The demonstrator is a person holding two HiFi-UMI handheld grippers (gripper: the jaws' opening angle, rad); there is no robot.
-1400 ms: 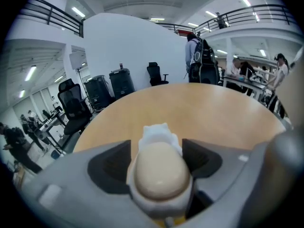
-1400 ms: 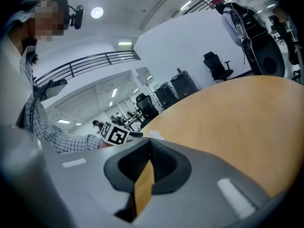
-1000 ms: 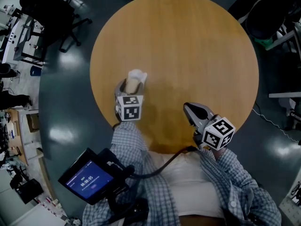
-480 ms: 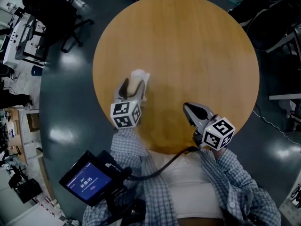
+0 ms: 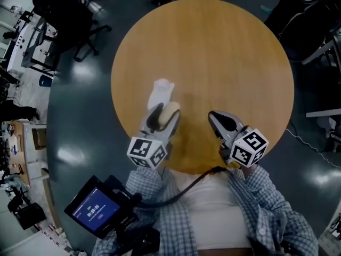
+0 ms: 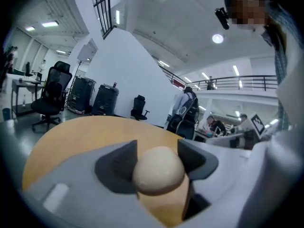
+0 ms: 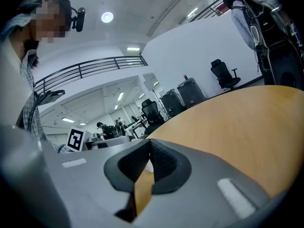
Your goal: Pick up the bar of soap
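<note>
A cream oval bar of soap (image 5: 170, 112) sits between the jaws of my left gripper (image 5: 163, 112), both pads pressed on its sides. In the left gripper view the soap (image 6: 159, 170) is held clear of the round wooden table (image 5: 213, 52). It hangs over the table's near part, just short of a white cloth-like piece (image 5: 161, 92) lying flat. My right gripper (image 5: 217, 120) hovers near the table's front edge to the right. In the right gripper view its pads (image 7: 161, 160) meet with nothing between them.
A dark glossy floor surrounds the table. Black office chairs (image 5: 64, 15) stand at the far left. A device with a blue screen (image 5: 96, 209) hangs at the person's waist, with a black cable (image 5: 186, 185) running to it. A white sticker (image 7: 235, 198) marks the right gripper's body.
The left gripper has drawn back toward the person and to the right with the soap in it. The white piece stays behind on the table. The right gripper has hardly moved.
</note>
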